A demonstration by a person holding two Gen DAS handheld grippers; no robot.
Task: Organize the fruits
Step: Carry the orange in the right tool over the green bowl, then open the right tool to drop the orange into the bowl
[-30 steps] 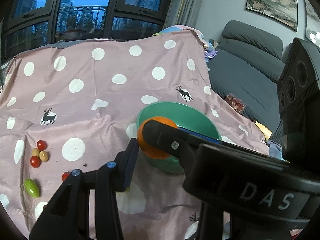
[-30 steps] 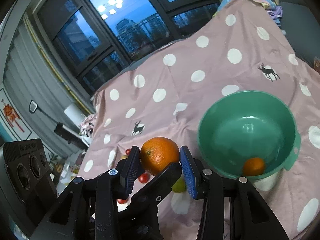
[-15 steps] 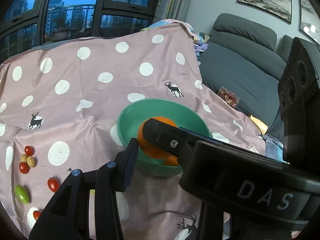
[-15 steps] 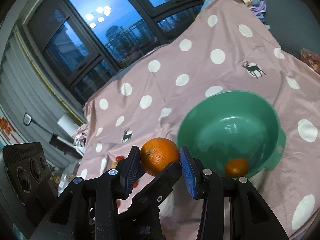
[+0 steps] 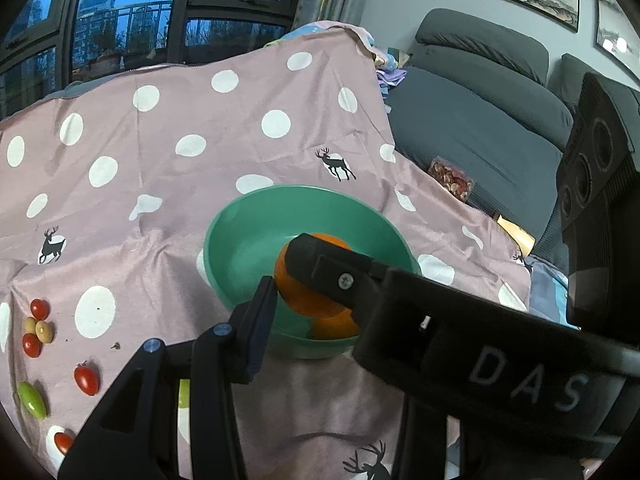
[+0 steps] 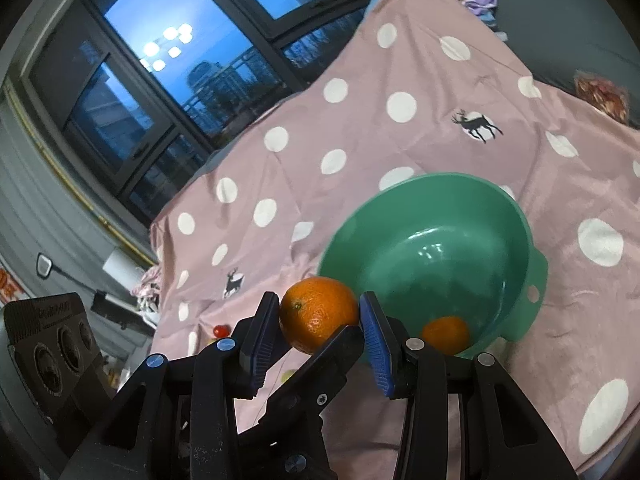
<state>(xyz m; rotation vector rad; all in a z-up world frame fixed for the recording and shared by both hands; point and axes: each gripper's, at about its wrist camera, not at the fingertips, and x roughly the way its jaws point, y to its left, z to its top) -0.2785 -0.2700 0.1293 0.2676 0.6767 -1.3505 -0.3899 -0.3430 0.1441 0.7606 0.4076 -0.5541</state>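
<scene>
hold: both grippers' jaws clamp one orange (image 6: 319, 314) to carry it steadily | place: at 9 o'clock of green bowl (image 6: 440, 216) | why: second orange (image 6: 445, 335) already inside

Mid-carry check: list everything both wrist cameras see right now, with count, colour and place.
held orange: one, orange, above the bowl's near edge
small orange: one, orange, inside the bowl
bowl: one, green, on the cloth
red tomatoes: four visible, red, cloth's left edge
yellowish fruits: two, among the tomatoes
green fruit: one clear, oval, near them
cloth: one, pink, white dots and deer
sofa: one, grey, right of the cloth
left gripper: black, jaws on the held orange
right gripper: black, blue pads, jaws on the same orange
</scene>
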